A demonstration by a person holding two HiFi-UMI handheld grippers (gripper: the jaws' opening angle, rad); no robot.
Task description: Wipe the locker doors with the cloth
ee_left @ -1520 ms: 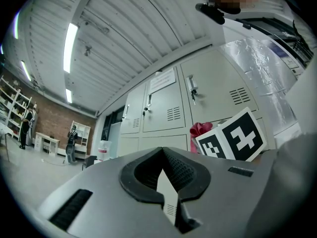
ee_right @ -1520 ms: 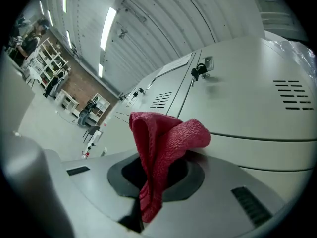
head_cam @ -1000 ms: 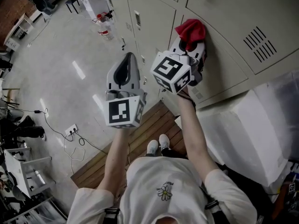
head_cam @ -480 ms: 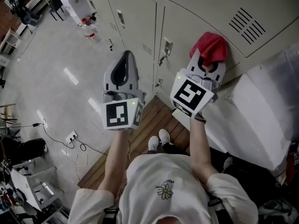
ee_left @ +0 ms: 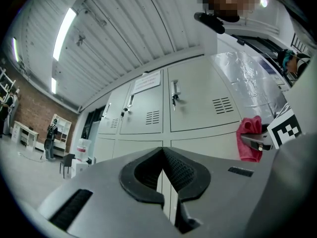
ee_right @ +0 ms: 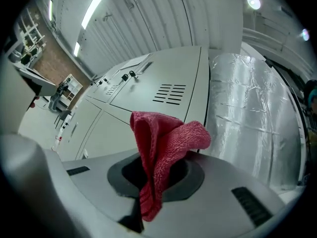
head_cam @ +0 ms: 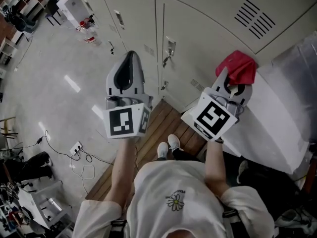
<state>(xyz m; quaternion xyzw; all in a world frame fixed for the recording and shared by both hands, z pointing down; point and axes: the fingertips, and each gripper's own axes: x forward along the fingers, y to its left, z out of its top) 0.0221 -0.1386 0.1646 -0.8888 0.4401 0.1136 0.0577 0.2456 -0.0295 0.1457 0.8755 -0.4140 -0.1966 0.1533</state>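
Note:
A row of grey locker doors [head_cam: 208, 29] runs across the top of the head view. My right gripper [head_cam: 232, 79] is shut on a red cloth [head_cam: 238, 67], which bunches out past the jaws at the lockers' right end, beside a wrapped white block. In the right gripper view the cloth [ee_right: 163, 148] hangs folded from the gripper [ee_right: 154, 175], in front of a vented door [ee_right: 163, 90]. I cannot tell whether it touches the door. My left gripper [head_cam: 130, 59] is shut and empty, held away from the lockers. In its own view the left gripper [ee_left: 162, 157] faces the doors [ee_left: 198, 103].
A bulky white block wrapped in plastic film [head_cam: 277, 118] stands right of the lockers. The person stands on a wooden platform [head_cam: 148, 148]. Latches [head_cam: 170, 46] stick out from the doors. Bottles [head_cam: 86, 29] and a cable with a power strip [head_cam: 77, 147] lie on the floor at left.
My right gripper has carried the red cloth rightwards along the lockers to their right end by the wrapped block. The left gripper has kept its place and stayed shut.

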